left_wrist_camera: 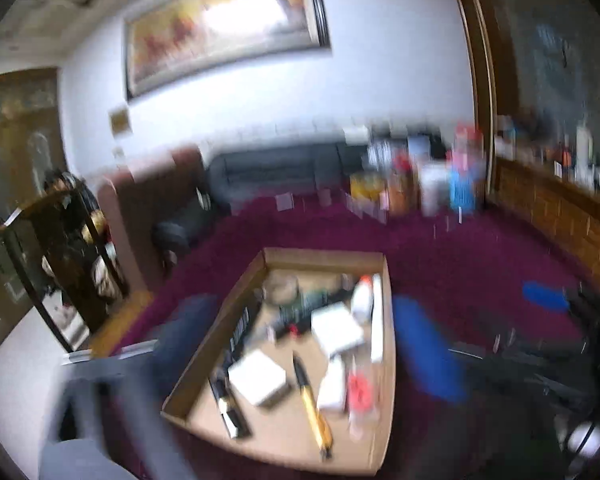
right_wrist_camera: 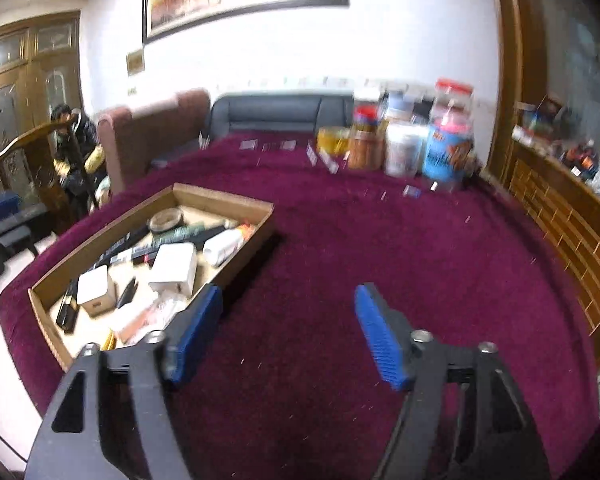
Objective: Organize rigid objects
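Holding your right gripper over plush maroon cloth, you have its two ribbed blue pads spread wide with nothing between them. The shallow rectangular cardboard tray, at ten o'clock from it, carries two white boxes, one white bottle and blurred clutter. Your left gripper is motion-smeared above that tray; I cannot tell its jaw state.

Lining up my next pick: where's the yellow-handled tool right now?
In the left wrist view, the yellow-handled tool lies in the cardboard box, toward its near end, between two white boxes; the right wrist view shows only its tip.
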A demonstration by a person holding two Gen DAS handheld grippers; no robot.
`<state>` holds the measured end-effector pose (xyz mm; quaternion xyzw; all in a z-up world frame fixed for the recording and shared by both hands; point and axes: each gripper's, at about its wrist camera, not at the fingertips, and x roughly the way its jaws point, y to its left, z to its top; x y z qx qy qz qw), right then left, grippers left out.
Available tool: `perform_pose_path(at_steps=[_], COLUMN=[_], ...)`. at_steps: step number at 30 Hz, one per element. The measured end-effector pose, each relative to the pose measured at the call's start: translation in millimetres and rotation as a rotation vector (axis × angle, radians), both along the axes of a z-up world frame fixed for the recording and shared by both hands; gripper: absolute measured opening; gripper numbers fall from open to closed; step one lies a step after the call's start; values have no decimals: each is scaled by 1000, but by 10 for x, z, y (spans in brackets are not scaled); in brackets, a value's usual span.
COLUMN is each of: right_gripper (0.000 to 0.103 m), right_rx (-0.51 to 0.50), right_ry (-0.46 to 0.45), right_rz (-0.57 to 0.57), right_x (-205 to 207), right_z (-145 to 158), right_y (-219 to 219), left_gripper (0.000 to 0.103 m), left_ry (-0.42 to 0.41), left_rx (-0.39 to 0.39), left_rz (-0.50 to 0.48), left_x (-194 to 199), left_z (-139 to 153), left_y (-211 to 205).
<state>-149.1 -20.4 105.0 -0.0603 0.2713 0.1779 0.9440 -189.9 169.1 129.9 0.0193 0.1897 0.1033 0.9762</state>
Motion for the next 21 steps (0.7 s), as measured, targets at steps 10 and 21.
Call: perform_pose_path(at_steps=[10,21], right_gripper=[86,86], right_rx=[-32,-151], right_ry=[-16,32], right_rz=[-13,75], right_x=[54,55], right_z=[-78,-270], right_y=[75,419], left_gripper=[102,102], left_ry=[101,271], left_rx=[-143,-173], left_rz=[-13,74], left_x=[295,494], left_z=[-157,-443], left_y=[89,299])
